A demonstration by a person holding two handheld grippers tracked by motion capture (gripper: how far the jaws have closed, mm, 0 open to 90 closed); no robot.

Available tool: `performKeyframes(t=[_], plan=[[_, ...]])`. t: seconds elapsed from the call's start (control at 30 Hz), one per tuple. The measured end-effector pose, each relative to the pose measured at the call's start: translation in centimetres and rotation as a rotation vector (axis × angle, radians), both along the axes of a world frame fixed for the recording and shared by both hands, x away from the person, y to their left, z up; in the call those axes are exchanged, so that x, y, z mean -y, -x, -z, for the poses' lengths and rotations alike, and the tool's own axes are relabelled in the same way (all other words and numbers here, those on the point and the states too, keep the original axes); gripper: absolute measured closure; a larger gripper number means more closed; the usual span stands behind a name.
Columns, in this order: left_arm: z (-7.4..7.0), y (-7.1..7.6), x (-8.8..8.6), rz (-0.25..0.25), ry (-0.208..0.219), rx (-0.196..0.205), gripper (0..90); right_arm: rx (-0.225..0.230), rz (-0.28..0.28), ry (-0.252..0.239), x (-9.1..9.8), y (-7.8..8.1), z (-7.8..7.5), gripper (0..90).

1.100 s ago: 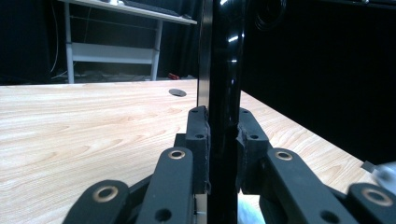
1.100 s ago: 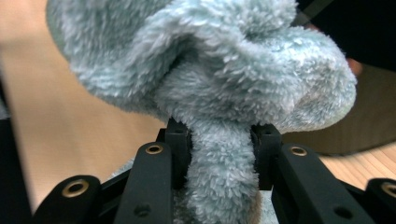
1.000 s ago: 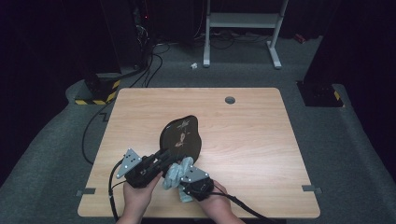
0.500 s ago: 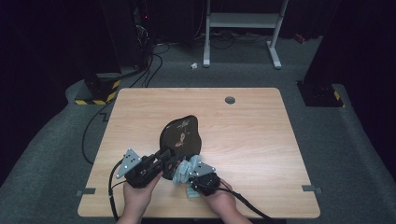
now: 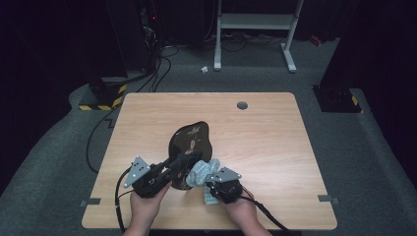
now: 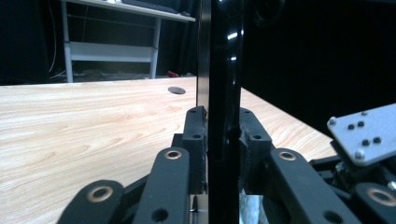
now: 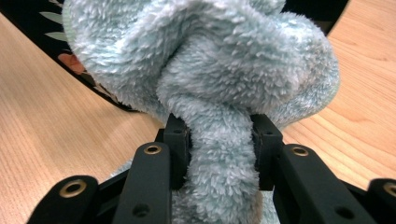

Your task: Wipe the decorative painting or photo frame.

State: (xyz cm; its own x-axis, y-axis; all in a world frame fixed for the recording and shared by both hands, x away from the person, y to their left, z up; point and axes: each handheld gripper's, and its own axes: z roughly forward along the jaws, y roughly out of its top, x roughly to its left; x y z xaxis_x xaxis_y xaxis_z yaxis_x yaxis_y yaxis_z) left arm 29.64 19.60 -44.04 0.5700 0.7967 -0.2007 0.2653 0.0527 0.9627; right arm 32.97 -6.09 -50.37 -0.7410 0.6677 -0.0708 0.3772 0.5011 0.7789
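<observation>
A glossy black tray (image 5: 193, 133) with a painted pattern lies tilted at the middle of the wooden table (image 5: 265, 128). My left gripper (image 5: 188, 159) is shut on its near edge. In the left gripper view the tray's edge (image 6: 219, 70) stands upright between the pads, which have just eased apart a little around my left gripper (image 6: 223, 133). My right gripper (image 5: 207, 176) is shut on a fluffy pale blue cloth (image 5: 200, 169), which touches the tray's near right side. In the right gripper view the cloth (image 7: 210, 60) bunches above my right gripper (image 7: 219, 135), with the tray (image 7: 42, 23) behind it.
A round cable hole (image 5: 242, 105) sits near the table's far edge. Behind the table stand a white desk frame (image 5: 255, 22) and a black-and-yellow striped base (image 5: 101, 104), with cables on the grey floor. Bare wood lies to the left and right of the tray.
My right gripper has carried the cloth to the right and a little farther from the person, along the tray's near edge. The left gripper and the tray have stayed in place.
</observation>
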Motion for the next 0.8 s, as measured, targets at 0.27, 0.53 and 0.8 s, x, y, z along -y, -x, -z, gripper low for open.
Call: performKeyframes(t=[0.27, 0.53, 0.8], plan=[[0.3, 0.0, 0.1, -0.008, -0.039, 0.001, 67.4, 0.003, 0.025, -0.050, 1.2, 0.1, 0.3, 64.9], [1.0, 0.0, 0.2, 0.019, -0.078, -0.031, 60.3, 0.025, 0.066, -0.076, 2.0, 0.5, 0.1, 64.0], [2.0, 0.6, 0.1, 0.019, -0.096, -0.044, 58.8, 0.029, 0.050, -0.144, 3.3, 0.7, -0.6, 64.6]])
